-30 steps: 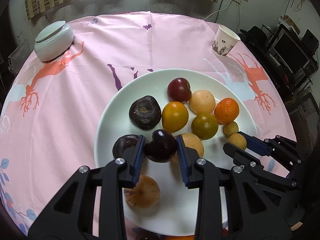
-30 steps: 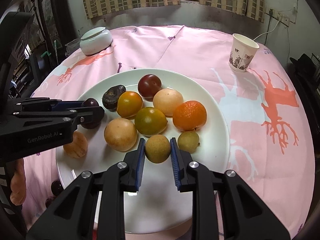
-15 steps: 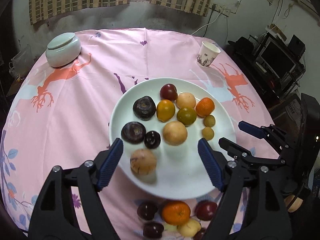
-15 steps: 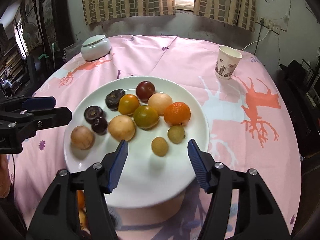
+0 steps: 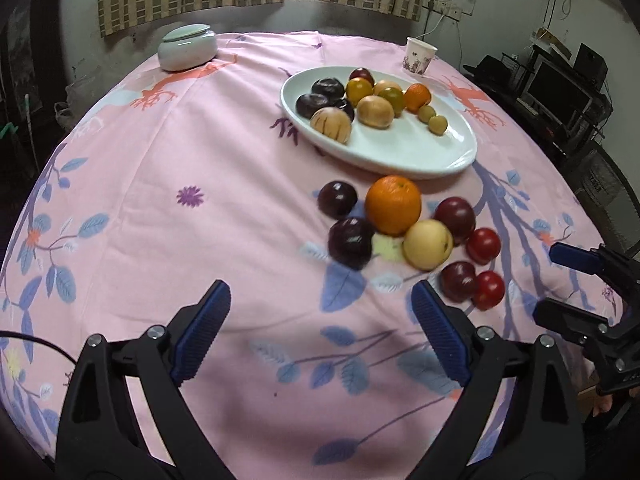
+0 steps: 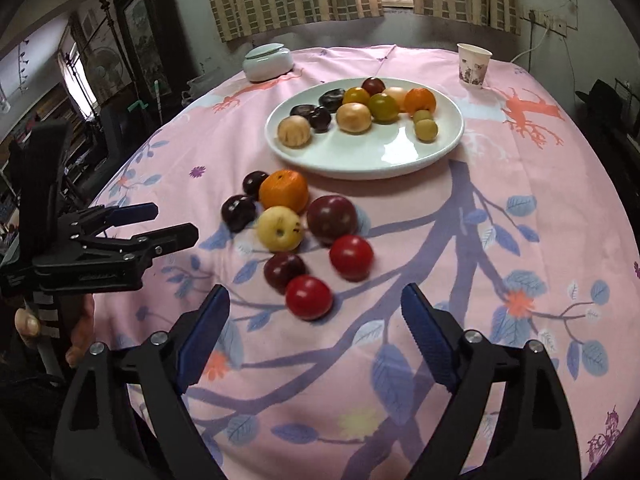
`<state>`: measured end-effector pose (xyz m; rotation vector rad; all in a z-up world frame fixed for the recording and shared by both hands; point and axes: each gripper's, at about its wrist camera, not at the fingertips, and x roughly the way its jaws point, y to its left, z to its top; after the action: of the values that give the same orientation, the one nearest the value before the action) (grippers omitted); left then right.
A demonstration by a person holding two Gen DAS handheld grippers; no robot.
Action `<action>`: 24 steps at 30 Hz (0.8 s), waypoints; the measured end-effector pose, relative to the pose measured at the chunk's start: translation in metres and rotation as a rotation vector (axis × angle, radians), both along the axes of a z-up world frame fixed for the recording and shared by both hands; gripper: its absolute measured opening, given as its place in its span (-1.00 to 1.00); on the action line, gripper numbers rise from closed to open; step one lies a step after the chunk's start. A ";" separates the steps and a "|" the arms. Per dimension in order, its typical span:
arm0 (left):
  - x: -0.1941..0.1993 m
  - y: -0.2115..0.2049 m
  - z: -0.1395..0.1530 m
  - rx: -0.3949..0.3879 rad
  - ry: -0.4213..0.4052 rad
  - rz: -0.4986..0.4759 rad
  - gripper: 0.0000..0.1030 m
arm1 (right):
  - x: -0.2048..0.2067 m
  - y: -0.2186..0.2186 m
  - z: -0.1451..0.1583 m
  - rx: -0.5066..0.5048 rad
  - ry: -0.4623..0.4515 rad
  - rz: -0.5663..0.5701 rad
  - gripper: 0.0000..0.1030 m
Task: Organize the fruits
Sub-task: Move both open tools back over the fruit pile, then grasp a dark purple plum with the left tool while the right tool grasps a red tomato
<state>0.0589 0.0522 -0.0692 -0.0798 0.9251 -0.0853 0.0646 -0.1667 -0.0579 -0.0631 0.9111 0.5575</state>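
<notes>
A white plate [image 5: 400,156] [image 6: 360,164] holds several fruits, among them a dark plum [image 6: 320,118] and a small green-yellow fruit [image 6: 426,130]. In front of it on the pink cloth lies a loose pile: an orange [image 5: 394,204] [image 6: 284,190], a yellow apple [image 5: 427,244] [image 6: 279,227], dark plums and two red tomatoes [image 6: 309,297]. My left gripper [image 5: 320,296] [image 6: 174,222] hangs over bare cloth left of the pile, jaws opening, nothing between them. My right gripper [image 6: 314,296] [image 5: 556,284] hovers just before the nearest tomato, jaws opening and empty.
A paper cup [image 5: 418,56] [image 6: 473,65] stands behind the plate on the right. A lidded ceramic jar [image 5: 187,47] [image 6: 268,62] sits at the far left. A monitor and shelves [image 5: 560,92] stand off the table's right side. A person's hand [image 6: 28,320] holds the left gripper.
Both grippers let go of their fruits on the plate, the left a dark plum, the right a small yellow-green fruit. Both opened wide and drew back toward the near table edge.
</notes>
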 end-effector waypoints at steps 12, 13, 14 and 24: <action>-0.013 0.020 -0.001 -0.046 0.019 0.032 0.81 | 0.015 0.018 -0.036 -0.061 0.039 -0.024 -0.33; -0.013 0.017 -0.001 -0.043 0.018 0.025 0.81 | 0.017 0.017 -0.038 -0.071 0.035 -0.028 -0.37; -0.013 0.014 0.000 -0.038 0.016 0.018 0.81 | 0.017 0.016 -0.038 -0.064 0.038 -0.029 -0.38; 0.032 -0.023 -0.018 0.080 0.057 -0.056 0.82 | -0.001 -0.012 -0.029 -0.012 0.063 -0.063 -0.39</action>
<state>0.0912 0.0296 -0.0867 0.0180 0.9868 -0.0978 0.0636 -0.1789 -0.0866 -0.0276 0.9740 0.4980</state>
